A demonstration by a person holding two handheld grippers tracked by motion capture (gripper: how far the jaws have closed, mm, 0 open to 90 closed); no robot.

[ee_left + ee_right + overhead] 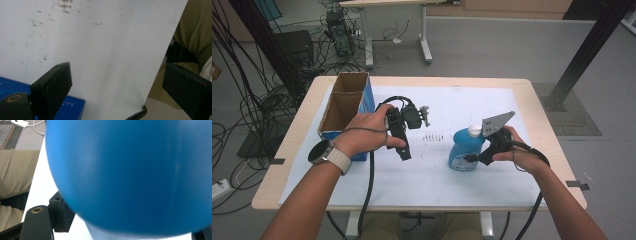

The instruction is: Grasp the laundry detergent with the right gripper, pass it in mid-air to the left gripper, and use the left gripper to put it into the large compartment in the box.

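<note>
Toward the bench's right edge, the upright blue bottle (pixel 466 150) sits clamped in the right tool (pixel 476 156), while the left tool (pixel 404 150), jaws apart, hangs empty beside the cardboard box (pixel 343 107).

Bare white sheet (pixel 492 107) ahead of me, cardboard box (pixel 343 106) walling my left, blue bottle (pixel 465 149) (upright) crowding my right gripper (pixel 474 158)

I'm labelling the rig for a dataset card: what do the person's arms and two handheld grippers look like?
Both forearms are bare, with no sleeves. The left wrist wears a watch with a round dark face and a pale band. The left gripper is black, with blocky black jaws and a black cable. The right gripper is black too, topped by a grey three-cornered plate, with a black cable trailing.
</note>
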